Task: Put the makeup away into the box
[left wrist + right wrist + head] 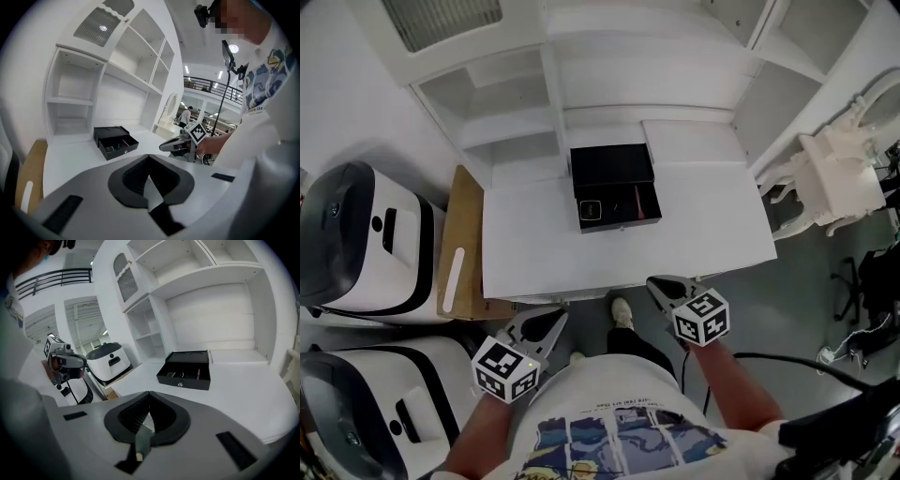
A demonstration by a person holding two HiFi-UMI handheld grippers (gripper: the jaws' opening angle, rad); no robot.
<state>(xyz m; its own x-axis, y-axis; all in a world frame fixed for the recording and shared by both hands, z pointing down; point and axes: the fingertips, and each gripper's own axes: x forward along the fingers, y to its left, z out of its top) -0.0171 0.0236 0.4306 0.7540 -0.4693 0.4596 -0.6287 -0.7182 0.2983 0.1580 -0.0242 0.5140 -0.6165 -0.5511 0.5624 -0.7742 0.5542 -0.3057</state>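
Shut left tongs [557, 317] and right tongs [655, 281] hover at the table edge [581, 289].

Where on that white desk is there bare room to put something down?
Most of the white desk is bare: left and right of the black box, and the front strip before its open drawer. Only the drawer holds things.

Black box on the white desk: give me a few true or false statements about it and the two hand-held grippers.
1. The black box has its drawer pulled open. True.
2. The left hand-held gripper holds a lipstick. False: its jaws are shut on nothing.
3. The right hand-held gripper is shut and empty. True.
4. The black box stands on the floor. False: it stands on the white desk.
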